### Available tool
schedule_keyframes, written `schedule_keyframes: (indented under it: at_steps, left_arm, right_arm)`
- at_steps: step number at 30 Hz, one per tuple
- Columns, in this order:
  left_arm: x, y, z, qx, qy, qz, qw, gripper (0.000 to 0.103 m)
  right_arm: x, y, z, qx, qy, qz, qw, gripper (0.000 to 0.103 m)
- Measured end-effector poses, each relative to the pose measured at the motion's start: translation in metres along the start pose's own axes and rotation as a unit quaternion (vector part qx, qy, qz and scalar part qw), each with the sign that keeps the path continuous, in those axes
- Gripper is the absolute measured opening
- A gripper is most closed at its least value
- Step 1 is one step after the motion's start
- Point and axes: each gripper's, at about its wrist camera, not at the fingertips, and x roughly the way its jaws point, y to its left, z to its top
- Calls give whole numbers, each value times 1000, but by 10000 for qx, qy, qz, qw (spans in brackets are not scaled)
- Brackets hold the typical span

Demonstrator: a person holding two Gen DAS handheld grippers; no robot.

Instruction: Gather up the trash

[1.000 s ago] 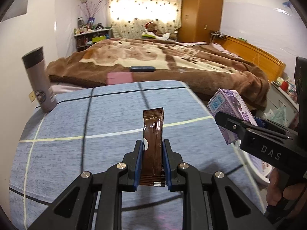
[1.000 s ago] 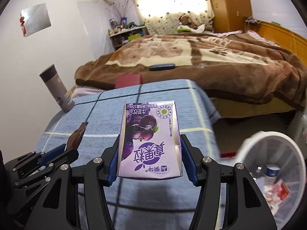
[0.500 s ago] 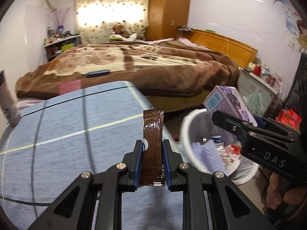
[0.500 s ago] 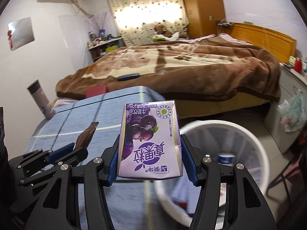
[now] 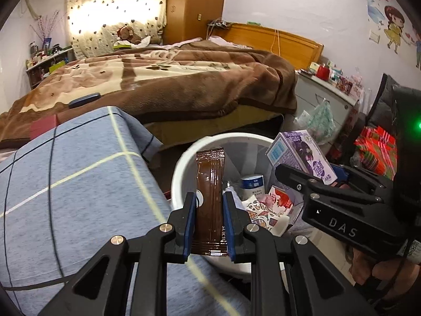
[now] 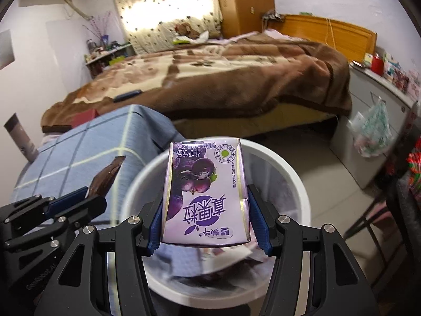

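Observation:
My left gripper (image 5: pixel 209 205) is shut on a brown sachet (image 5: pixel 210 184), which stands upright between the blue pads over the near rim of a white trash bin (image 5: pixel 181 168). My right gripper (image 6: pixel 206 210) is shut on a purple milk carton (image 6: pixel 205 189), held over the same white bin (image 6: pixel 297 184). In the left wrist view the right gripper (image 5: pixel 313 176) with the carton (image 5: pixel 302 155) hangs above the bin's right side. In the right wrist view the left gripper (image 6: pixel 81 197) with the sachet (image 6: pixel 108 176) sits at lower left. The bin holds several wrappers and a small can (image 5: pixel 252 184).
A blue checked surface (image 5: pixel 65 184) lies to the left of the bin. Behind stands a bed with a brown blanket (image 5: pixel 171 79). A grey cabinet (image 5: pixel 323 97) with a hanging plastic bag (image 5: pixel 319 121) is at the right. A tall tumbler (image 6: pixel 19 137) stands at far left.
Both grippers have swung right from above the blue checked surface to above the white bin, still holding the sachet and the carton. The tumbler has left the left wrist view.

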Motion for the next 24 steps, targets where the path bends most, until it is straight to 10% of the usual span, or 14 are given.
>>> schedule_keyframes:
  at_steps: [8,13,24]
  left_arm:
    - [21,-11,-8,-52,315,-73,9995,24]
    - [21,-11,-10,-102,316,8,9994,50]
    - [5,-9,-16,-160,200,156,9995,60]
  right_arm:
    - [11,-20,-9,80,286,-173,9994,58]
    - [10,-26,-13,129,278,-174,9994,61]
    - [-3,-26,-16,95,47,-135,9999,62]
